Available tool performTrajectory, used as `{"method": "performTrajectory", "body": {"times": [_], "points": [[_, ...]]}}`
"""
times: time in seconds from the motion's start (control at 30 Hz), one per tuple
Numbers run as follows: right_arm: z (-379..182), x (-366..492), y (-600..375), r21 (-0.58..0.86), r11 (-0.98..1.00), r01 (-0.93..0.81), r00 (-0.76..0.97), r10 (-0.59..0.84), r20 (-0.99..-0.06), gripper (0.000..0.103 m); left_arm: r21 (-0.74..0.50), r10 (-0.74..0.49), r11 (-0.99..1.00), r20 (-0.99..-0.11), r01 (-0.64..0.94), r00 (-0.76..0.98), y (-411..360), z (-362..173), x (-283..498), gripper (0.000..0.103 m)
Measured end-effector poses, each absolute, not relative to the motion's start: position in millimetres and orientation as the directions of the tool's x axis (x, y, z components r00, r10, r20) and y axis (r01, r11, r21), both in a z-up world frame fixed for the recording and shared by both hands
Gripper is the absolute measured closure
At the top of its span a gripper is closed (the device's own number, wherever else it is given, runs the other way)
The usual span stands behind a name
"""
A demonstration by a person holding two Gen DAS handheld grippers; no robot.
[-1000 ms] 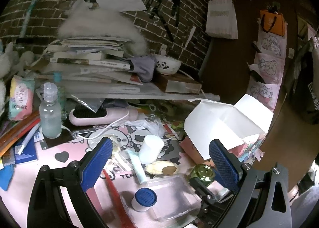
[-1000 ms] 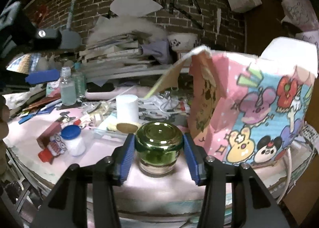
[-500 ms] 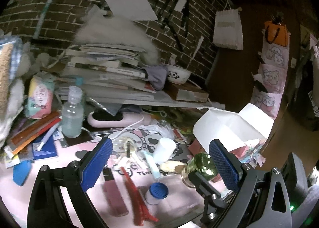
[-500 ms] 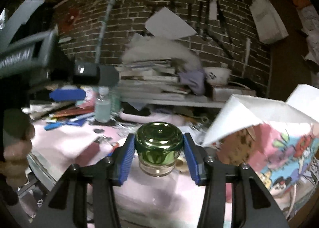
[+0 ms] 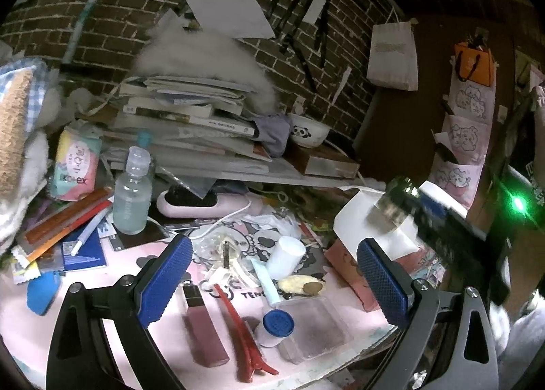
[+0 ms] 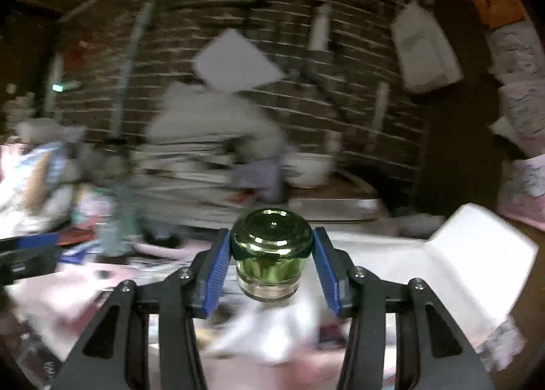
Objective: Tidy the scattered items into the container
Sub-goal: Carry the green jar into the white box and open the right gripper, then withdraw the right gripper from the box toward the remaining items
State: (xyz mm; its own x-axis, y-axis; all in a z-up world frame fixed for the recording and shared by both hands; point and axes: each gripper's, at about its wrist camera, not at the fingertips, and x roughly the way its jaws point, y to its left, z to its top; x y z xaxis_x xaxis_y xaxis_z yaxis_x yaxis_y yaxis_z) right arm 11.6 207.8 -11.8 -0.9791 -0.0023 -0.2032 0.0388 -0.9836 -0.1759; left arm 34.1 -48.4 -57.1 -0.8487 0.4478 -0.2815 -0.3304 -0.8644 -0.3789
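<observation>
Green-lidded jar (image 6: 270, 255) clamped in right hand-held gripper (image 6: 271, 267) above the box's (image 6: 477, 253) open rim; left hand-held gripper (image 5: 272, 284) wide.

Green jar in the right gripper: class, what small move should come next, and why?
Probably carry the green jar on over the open box and lower it in: the right gripper grips it in the air beside the box, and the left gripper hangs open.

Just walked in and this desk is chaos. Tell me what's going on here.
A person is tidying a cluttered pink table with two handheld grippers. The right gripper is shut on a small green jar, held in the air above the open cartoon-print box. The left gripper is open and empty, above a red hair clip, a blue-capped bottle and other loose bits lying on the table.
</observation>
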Motion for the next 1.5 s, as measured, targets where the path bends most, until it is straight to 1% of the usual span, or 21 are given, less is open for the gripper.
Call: {"method": "performTrajectory", "body": {"times": [0.1,0.17,0.2,0.3,0.47,0.57,0.67,0.77,1.07,1.23,1.33,1.5], "points": [[-5.2,0.1,232.5,-0.179,-0.984,-0.012,-0.957,0.063,-0.284,0.058,-0.378,0.451,-0.863,-0.282,-0.333,-0.847,-45.9,-56.8,33.5,0.006],[-5.2,-9.3,247.6,-0.164,-0.986,-0.018,-0.928,0.078,-0.365,0.058,-0.379,0.453,-0.862,-0.282,-0.335,-0.846,-44.7,-56.8,32.8,0.006],[-6.5,-16.3,255.1,-0.156,-0.988,-0.008,-0.900,0.075,-0.429,0.058,-0.379,0.453,-0.862,-0.284,-0.335,-0.845,-43.9,-57.0,32.5,0.006],[-11.2,-34.2,271.1,-0.125,-0.992,0.032,-0.827,0.044,-0.560,0.058,-0.376,0.453,-0.864,-0.289,-0.335,-0.843,-40.9,-57.2,31.5,0.006],[-23.4,-55.9,277.8,-0.179,-0.980,0.088,-0.721,0.061,-0.690,0.058,-0.372,0.455,-0.865,-0.293,-0.338,-0.841,-38.1,-57.6,32.2,0.006],[-28.5,-67.0,284.0,-0.148,-0.981,0.128,-0.641,0.032,-0.767,0.058,-0.374,0.455,-0.864,-0.292,-0.338,-0.841,-37.9,-57.8,32.0,0.006],[-32.1,-78.5,282.8,-0.139,-0.977,0.164,-0.569,0.021,-0.822,0.058,-0.378,0.457,-0.862,-0.296,-0.337,-0.839,-36.9,-58.8,31.1,0.006],[-39.0,-88.6,286.5,-0.085,-0.978,0.191,-0.478,-0.017,-0.878,0.058,-0.377,0.458,-0.862,-0.298,-0.338,-0.838,-36.0,-59.6,30.4,0.006],[-44.6,-93.4,289.1,-0.058,-0.978,0.202,-0.431,-0.035,-0.902,0.058,-0.378,0.459,-0.862,-0.297,-0.338,-0.837,-35.2,-60.1,29.9,0.006],[-36.6,-90.9,290.9,-0.086,-0.977,0.193,-0.471,-0.016,-0.882,0.058,-0.375,0.458,-0.863,-0.298,-0.339,-0.837,-33.5,-61.0,29.0,0.006],[-31.5,-89.8,293.0,-0.088,-0.979,0.185,-0.485,-0.013,-0.874,0.054,-0.376,0.459,-0.862,-0.298,-0.340,-0.837,-32.9,-61.5,28.8,0.006],[-33.5,-89.8,296.7,-0.114,-0.977,0.180,-0.488,0.012,-0.873,0.053,-0.374,0.458,-0.863,-0.299,-0.338,-0.837,-33.2,-60.7,29.1,0.006]]}}
